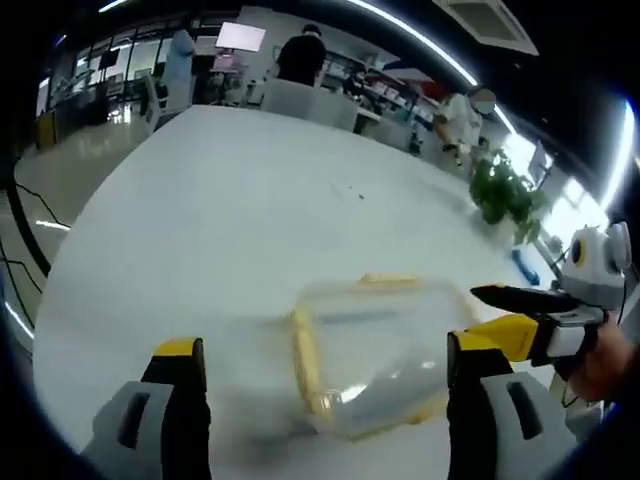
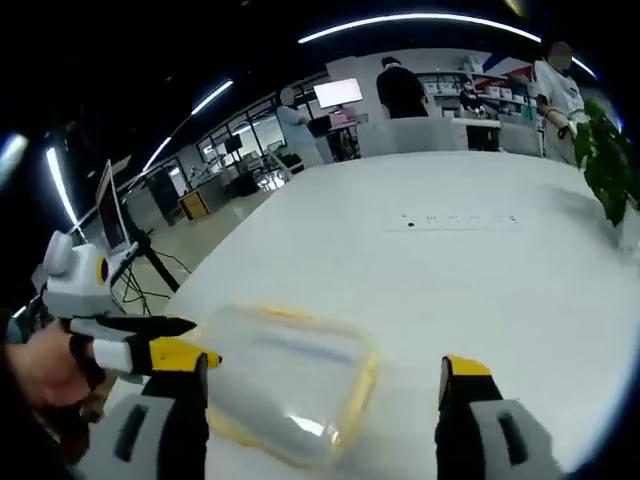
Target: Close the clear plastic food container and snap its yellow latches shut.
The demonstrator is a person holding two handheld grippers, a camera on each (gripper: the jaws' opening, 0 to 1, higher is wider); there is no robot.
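Both tools stand with jaws apart, gripping nothing: the left gripper [image 1: 318,385] frames the container [image 1: 375,350] from its side, the right gripper [image 2: 322,395] from the opposite side. The container lies between them on the white table [image 1: 220,200], lid seemingly already down, though blur prevents certainty. Judged light, thin-walled and slippery, it likely skids under a one-sided push. Brace one edge and press each yellow latch [image 1: 306,358] at its outer flap.

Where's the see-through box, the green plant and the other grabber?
Clear container [image 1: 375,365], left gripper view, on its clear lid.
Green plant [image 1: 505,195], left gripper view, on its leaves.
Right gripper [image 1: 490,312], left gripper view, between its tips.
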